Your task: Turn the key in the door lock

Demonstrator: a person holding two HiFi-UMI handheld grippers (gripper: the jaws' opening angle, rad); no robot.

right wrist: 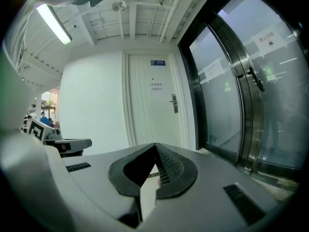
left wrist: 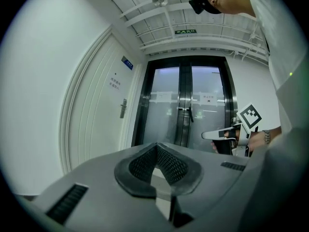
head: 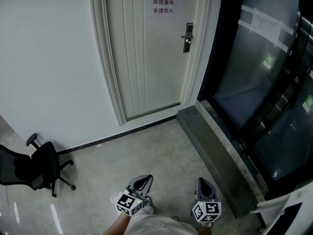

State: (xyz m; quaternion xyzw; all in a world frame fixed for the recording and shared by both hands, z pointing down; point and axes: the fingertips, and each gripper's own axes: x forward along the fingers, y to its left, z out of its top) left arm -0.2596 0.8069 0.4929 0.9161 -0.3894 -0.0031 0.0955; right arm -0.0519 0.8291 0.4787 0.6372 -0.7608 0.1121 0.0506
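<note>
**Both tongs closed and well short of the door lock**

A pale tiled floor (head: 146, 155) fills the lower part of the head view, and a plain white wall (head: 49, 58) rises at the left. Dark glass double doors (head: 264, 72) run down the right side, with a grey stone step (head: 215, 146) along their foot. Between wall and glass stands the white panelled door (head: 146, 58), closed, with two lines of red print (head: 163, 6) high on its face. A black office chair (head: 34, 168) on castors stands by the wall at the far left, well apart from everything else.

At the bottom edge are the left tongs (head: 143, 181) and the right tongs (head: 203, 184), side by side above the floor and both aimed toward the door. Each gripper view shows its own tongs closed tip to tip, with nothing clearly gripped.

The door lock (head: 187, 37), a dark plate with a lever handle, sits on the door's right edge, far from both tongs. It is too small to tell whether a key is in it.
</note>
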